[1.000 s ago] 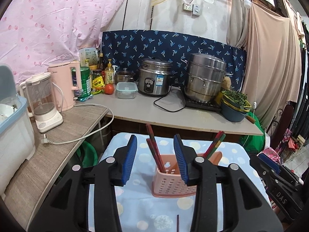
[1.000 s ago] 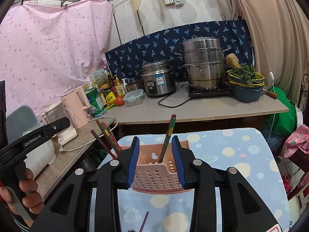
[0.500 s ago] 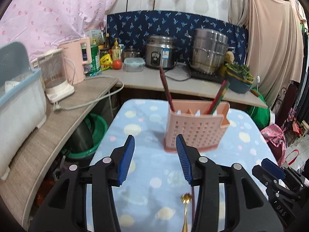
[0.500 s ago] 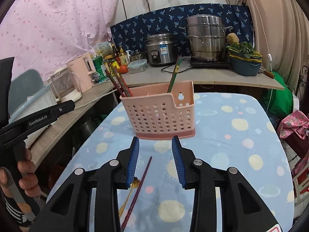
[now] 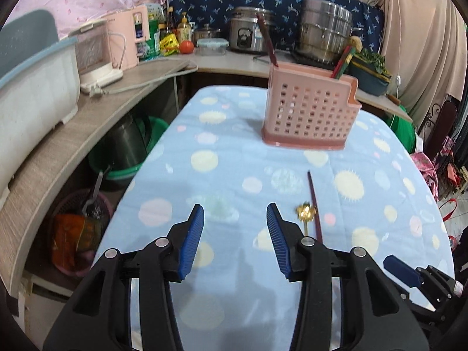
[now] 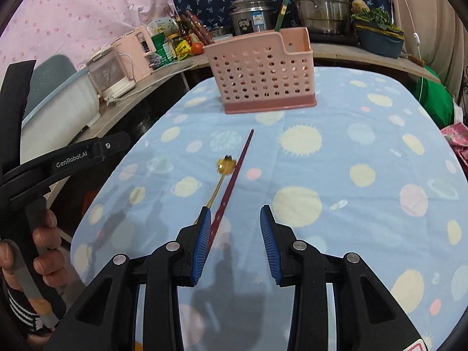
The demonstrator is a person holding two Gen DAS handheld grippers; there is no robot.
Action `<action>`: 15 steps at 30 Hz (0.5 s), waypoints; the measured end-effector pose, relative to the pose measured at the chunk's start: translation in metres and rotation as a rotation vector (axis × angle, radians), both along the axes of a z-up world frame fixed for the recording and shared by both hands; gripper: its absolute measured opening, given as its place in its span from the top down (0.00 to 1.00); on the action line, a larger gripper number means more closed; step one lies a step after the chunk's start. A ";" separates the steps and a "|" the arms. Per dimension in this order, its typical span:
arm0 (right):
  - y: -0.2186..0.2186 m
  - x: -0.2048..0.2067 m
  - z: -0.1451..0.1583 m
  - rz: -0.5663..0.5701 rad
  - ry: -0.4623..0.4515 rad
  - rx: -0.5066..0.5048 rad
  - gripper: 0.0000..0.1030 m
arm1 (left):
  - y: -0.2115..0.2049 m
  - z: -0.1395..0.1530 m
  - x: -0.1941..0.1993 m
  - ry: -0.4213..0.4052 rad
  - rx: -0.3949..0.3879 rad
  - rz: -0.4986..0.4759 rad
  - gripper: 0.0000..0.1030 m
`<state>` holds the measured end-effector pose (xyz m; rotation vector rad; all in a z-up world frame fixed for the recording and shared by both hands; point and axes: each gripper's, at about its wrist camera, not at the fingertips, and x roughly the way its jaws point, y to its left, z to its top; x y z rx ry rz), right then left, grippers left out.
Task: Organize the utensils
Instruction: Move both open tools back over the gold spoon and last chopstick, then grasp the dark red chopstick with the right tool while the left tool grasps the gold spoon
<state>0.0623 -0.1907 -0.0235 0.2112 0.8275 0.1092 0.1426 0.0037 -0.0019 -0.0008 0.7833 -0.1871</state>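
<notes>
A pink perforated utensil basket (image 5: 310, 111) (image 6: 260, 71) stands at the far end of the blue dotted tablecloth (image 5: 222, 158) (image 6: 351, 152), with several chopsticks sticking up from it. A dark red chopstick (image 5: 314, 201) (image 6: 234, 175) and a small gold spoon (image 5: 304, 213) (image 6: 223, 169) lie side by side on the cloth. My left gripper (image 5: 235, 216) hovers open just left of the spoon, nothing between its fingers. My right gripper (image 6: 235, 218) is open low over the cloth; the chopstick's near end runs beside its left finger (image 6: 203, 239).
A wooden counter (image 5: 87, 134) runs along the left with a white bin, a blender and a pink kettle (image 5: 128, 41). Pots and a rice cooker (image 5: 248, 33) stand on the back counter. A green basin (image 5: 128, 152) sits under the counter. A hand (image 6: 44, 251) holds the left gripper's handle.
Both grippers have sunk toward the table and tipped downward. The basket, once right at the fingertips, now stands farther off, and the chopstick and spoon have come into full view.
</notes>
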 end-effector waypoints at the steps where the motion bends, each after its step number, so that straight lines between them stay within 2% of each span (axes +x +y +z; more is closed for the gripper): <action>1: 0.004 -0.004 -0.006 0.002 0.010 -0.007 0.66 | 0.001 -0.005 -0.003 0.011 0.002 0.001 0.59; 7: 0.023 -0.014 -0.028 0.027 0.053 -0.002 0.66 | 0.010 -0.022 -0.016 0.055 0.006 0.004 0.59; 15: 0.039 -0.012 -0.037 0.047 0.074 0.000 0.66 | 0.014 -0.037 -0.026 0.094 0.010 0.001 0.59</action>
